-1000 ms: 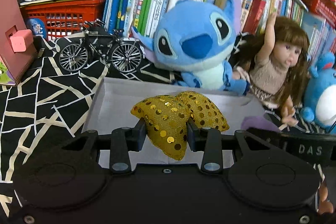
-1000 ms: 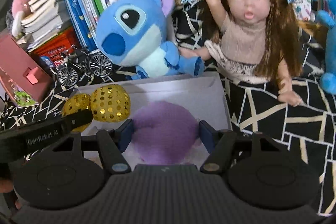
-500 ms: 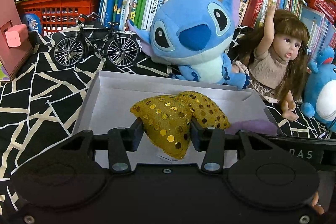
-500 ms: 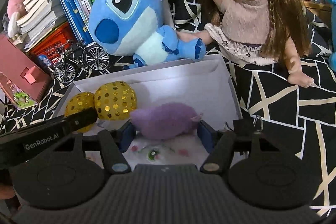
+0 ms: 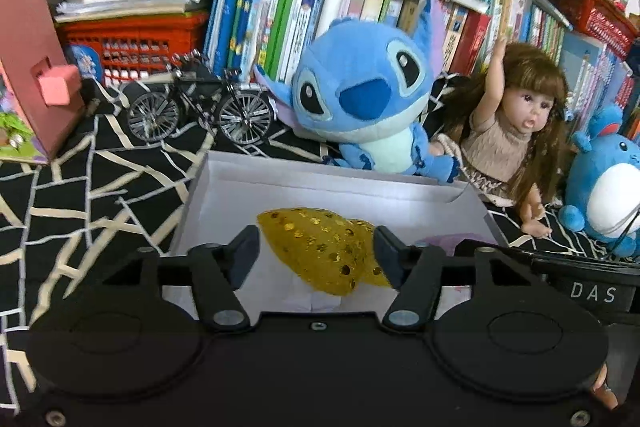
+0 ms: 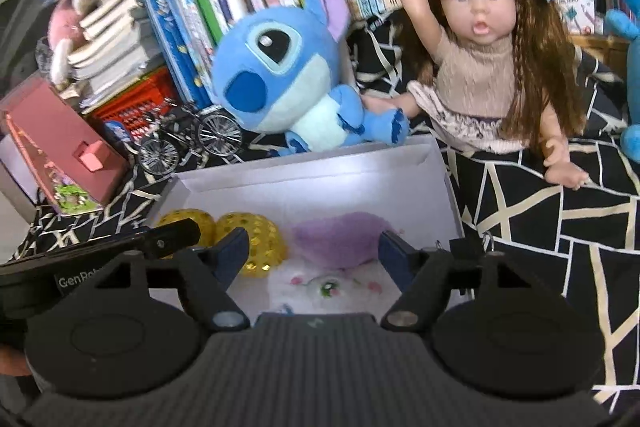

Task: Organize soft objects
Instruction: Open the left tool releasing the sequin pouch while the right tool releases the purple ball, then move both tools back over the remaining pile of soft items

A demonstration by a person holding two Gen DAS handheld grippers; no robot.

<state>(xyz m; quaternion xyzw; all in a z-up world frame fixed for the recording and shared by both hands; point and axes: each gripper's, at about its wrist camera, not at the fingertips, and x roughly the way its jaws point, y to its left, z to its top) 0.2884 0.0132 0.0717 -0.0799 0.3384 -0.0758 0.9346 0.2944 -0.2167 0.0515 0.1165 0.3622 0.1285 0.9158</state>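
Both tools just opened, jaws wide, nothing gripped. L tool straddles gold sequin heart; R tool straddles purple plush. Both lie in white box. Risk: fabric snags a pad on pull-back, drags toy out.

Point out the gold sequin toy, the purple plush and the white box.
Gold toy [image 5: 320,247], left wrist view, sequined front.
Purple plush [image 6: 340,239], right wrist view, fuzzy middle.
White box [image 6: 312,183], right wrist view, far inner wall.

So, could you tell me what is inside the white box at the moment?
The white box holds the gold sequined heart, a purple plush and a white furry toy; the grippers hide the box's near end.
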